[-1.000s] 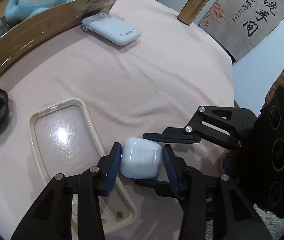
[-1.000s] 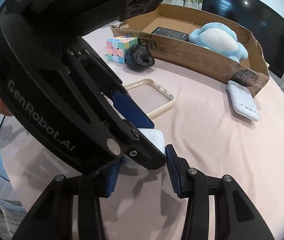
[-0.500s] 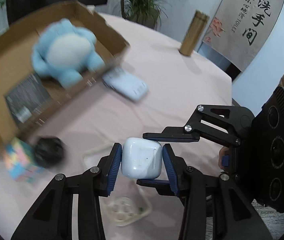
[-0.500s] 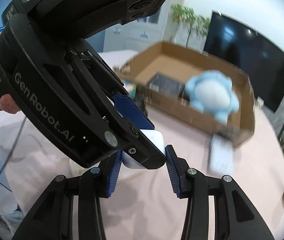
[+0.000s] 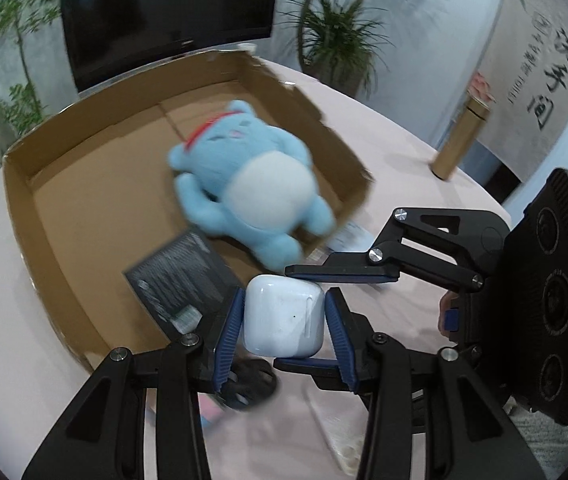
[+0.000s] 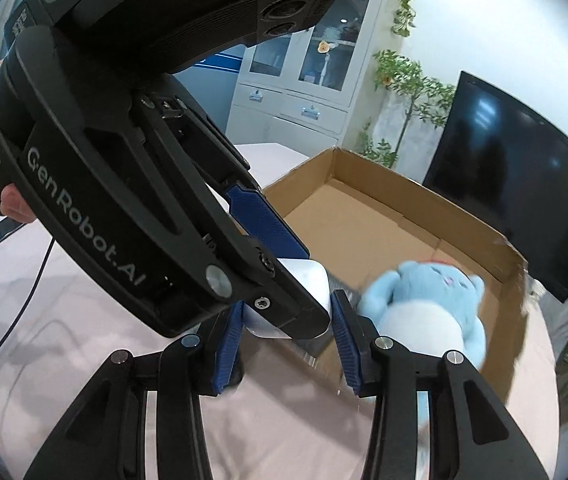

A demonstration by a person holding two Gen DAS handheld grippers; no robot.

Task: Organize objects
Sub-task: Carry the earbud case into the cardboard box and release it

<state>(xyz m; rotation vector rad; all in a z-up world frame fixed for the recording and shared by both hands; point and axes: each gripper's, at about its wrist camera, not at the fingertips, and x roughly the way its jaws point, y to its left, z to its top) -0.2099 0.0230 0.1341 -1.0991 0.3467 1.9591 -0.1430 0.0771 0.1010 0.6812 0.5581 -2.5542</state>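
A white earbud case [image 5: 282, 315] is held between the blue pads of both grippers, lifted above the table near the front wall of a cardboard box [image 5: 64, 288]. My left gripper [image 5: 282, 318] is shut on its sides. My right gripper [image 6: 285, 318] is crossed over it and is shut on the same case [image 6: 311, 280], mostly hidden behind the left gripper's body. The box [image 6: 403, 204] holds a blue plush toy [image 5: 248, 184] and a dark booklet [image 5: 180, 272]. The plush toy also shows in the right wrist view [image 6: 427, 312].
A black round object [image 5: 250, 384] and a pastel cube lie under the left gripper. A clear phone case [image 5: 335, 432] lies on the pink tablecloth [image 5: 395, 152]. A gold flask [image 5: 457, 144] stands at the far right. A television and plants are behind the table.
Both grippers have lifted the earbud case off the table and carried it toward the cardboard box. The view has tilted up from the tablecloth to the box interior.
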